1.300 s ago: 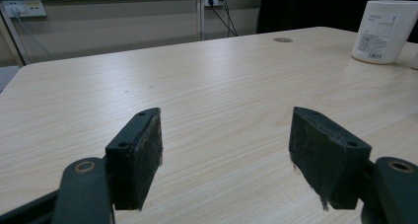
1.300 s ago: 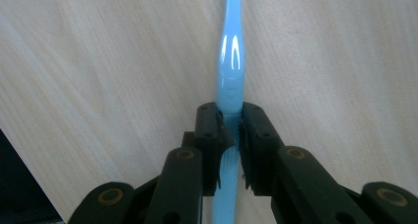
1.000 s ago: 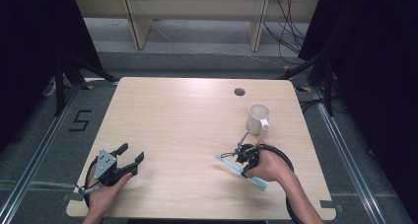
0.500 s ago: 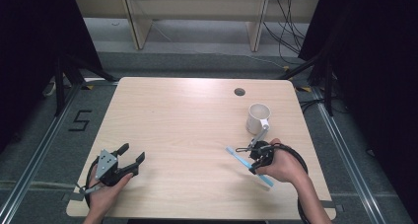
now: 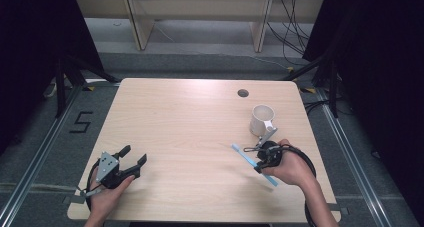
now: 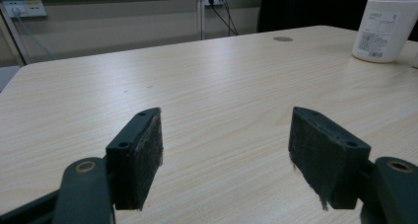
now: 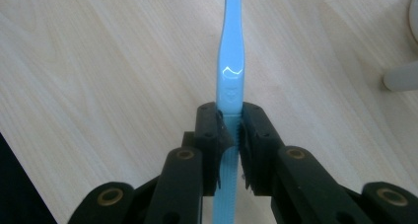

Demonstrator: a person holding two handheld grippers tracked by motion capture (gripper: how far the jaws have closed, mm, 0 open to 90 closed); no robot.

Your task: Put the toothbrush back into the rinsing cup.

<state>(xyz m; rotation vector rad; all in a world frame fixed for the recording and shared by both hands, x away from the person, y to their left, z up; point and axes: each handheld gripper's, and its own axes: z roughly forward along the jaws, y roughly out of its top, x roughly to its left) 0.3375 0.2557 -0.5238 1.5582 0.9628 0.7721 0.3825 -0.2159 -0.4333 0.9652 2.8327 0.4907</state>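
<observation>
My right gripper [image 5: 258, 159] is shut on a light blue toothbrush [image 5: 241, 154] near the table's right front, just in front of a white mug [image 5: 261, 119]. In the right gripper view the pads [image 7: 209, 135] clamp the ribbed handle, and the toothbrush [image 7: 231, 51] sticks straight out past the jaws over the wood; its head is cut off at the top edge. The mug's handle [image 7: 400, 79] shows at the right edge there. My left gripper [image 5: 134, 155] rests at the front left, open and holding nothing. Its jaws [image 6: 226, 135] stand wide apart, with the mug [image 6: 384, 29] far off.
The light wooden table [image 5: 190, 117] has a round cable hole [image 5: 243, 93] near its far edge. Dark frames and cables stand on the floor around the table, and a shelf unit lies beyond it.
My right gripper has moved a little to the right, toward the mug, with the toothbrush in it. The left gripper has stayed in place.
</observation>
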